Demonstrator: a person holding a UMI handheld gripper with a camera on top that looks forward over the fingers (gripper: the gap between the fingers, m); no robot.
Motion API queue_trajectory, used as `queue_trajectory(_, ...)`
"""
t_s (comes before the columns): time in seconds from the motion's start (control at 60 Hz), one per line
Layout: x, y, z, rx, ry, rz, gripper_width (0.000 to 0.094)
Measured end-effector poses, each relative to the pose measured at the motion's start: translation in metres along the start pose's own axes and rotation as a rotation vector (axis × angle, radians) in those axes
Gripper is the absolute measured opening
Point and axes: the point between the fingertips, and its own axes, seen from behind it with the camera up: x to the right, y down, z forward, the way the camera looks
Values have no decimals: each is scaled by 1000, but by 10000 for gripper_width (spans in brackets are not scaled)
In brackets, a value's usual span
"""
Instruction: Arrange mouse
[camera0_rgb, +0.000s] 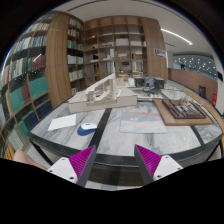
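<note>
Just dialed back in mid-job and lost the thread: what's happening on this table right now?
A handheld tool hovers above the table, its fingers open and holding nothing. The mouse lies on the table just ahead of the left finger, untouched. Papers lie beyond the fingers, with a dark keyboard-like board farther off toward the right, and bookshelves line the room behind. The mouse has not been grasped yet.
</note>
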Motion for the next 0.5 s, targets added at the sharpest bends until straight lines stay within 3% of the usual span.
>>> queue_trajectory(0.133, -24, 11, 17, -35, -38, -15, 790)
queue_trajectory(0.5, -138, 9, 154, -71, -190, -23, 790)
